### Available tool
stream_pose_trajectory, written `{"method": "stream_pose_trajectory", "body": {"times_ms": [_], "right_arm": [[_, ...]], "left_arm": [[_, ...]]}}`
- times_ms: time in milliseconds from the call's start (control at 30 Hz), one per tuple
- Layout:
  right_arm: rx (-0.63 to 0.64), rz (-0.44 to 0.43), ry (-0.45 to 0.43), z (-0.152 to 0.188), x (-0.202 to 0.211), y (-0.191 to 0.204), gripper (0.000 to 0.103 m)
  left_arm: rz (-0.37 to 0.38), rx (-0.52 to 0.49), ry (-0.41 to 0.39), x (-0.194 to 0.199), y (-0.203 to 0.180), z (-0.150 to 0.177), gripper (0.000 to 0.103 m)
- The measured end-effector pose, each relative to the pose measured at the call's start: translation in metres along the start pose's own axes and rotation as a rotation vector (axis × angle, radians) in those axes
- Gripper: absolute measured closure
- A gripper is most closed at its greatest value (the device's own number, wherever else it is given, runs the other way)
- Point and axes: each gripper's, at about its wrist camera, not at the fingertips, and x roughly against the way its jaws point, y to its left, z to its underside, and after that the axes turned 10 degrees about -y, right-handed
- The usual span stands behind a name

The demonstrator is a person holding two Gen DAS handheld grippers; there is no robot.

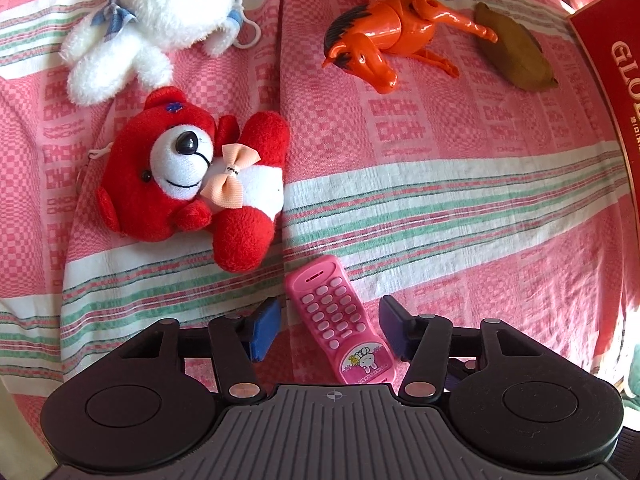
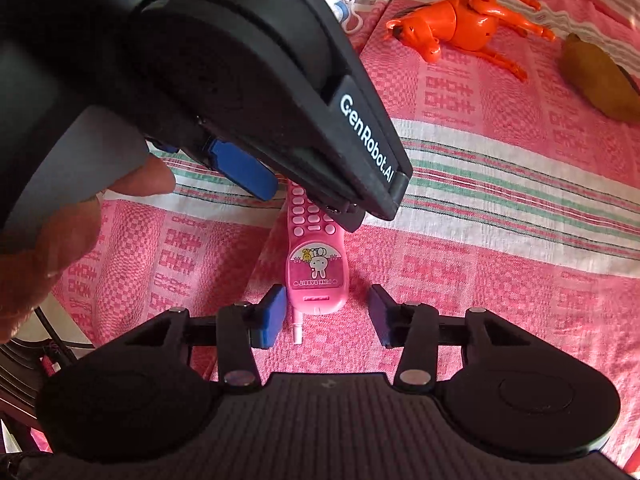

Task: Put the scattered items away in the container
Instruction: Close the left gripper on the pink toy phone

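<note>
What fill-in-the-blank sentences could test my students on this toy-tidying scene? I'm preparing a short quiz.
1. The toy phone lying between both grippers' jaws is coloured ____.
2. The red teddy bear wears a peach ____ at its neck.
3. The orange plastic toy is a ____.
4. The cloth under the toys is mostly ____ with white and green stripes.

Missing words: pink; bow; horse; pink

A pink toy phone lies flat, keypad up, at lower centre of the left wrist view, a rabbit sticker at its near end. At left a red bear lies on its back (peach bow at the neck), with a white plush at upper left. An orange horse lies on its side at top, a brown piece just right of it. A red box fills the right edge.
</note>
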Motion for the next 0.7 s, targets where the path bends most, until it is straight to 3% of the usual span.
{"method": "stream_pose_trajectory", "body": {"times_ms": [33, 67, 100, 233, 367, 433, 500, 600, 633, 667, 700], "right_arm": [[-0.011, -0.004, -0.001, 0.000, 0.000, -0.002, 0.052], [-0.016, -0.007, -0.003, -0.001, 0.001, -0.003, 0.052], [-0.017, -0.005, -0.006, -0.001, 0.001, -0.003, 0.052], [-0.021, -0.007, -0.014, 0.000, 0.002, -0.005, 0.053], [-0.030, -0.007, -0.017, 0.000, 0.003, -0.008, 0.051], [-0.030, -0.007, -0.022, 0.001, 0.004, -0.008, 0.050], [-0.021, -0.003, -0.026, 0.001, 0.004, -0.004, 0.048], [-0.001, 0.002, -0.032, 0.002, 0.003, 0.001, 0.046], [0.010, 0.012, -0.040, 0.003, 0.003, 0.002, 0.048], [0.017, 0.012, -0.050, 0.003, 0.004, 0.003, 0.061], [0.005, 0.004, -0.052, 0.003, 0.005, 0.002, 0.065]], "left_arm": [[-0.002, 0.000, -0.001, -0.001, -0.001, 0.000, 0.052], [-0.010, -0.002, -0.005, -0.001, -0.003, 0.000, 0.054], [-0.014, -0.007, -0.012, -0.001, -0.004, 0.000, 0.065], [-0.014, -0.023, -0.039, 0.002, -0.008, 0.000, 0.072], [-0.019, -0.034, -0.034, 0.001, -0.012, -0.003, 0.069], [-0.032, -0.045, -0.043, 0.001, -0.016, -0.005, 0.052], [-0.046, -0.048, -0.041, -0.001, -0.019, -0.005, 0.043], [-0.057, -0.066, -0.039, -0.005, -0.023, -0.003, 0.046], [-0.072, -0.087, -0.044, -0.005, -0.025, -0.002, 0.058], [-0.074, -0.099, -0.056, -0.004, -0.025, -0.002, 0.062], [-0.067, -0.100, -0.057, -0.003, -0.025, -0.002, 0.063]]}}
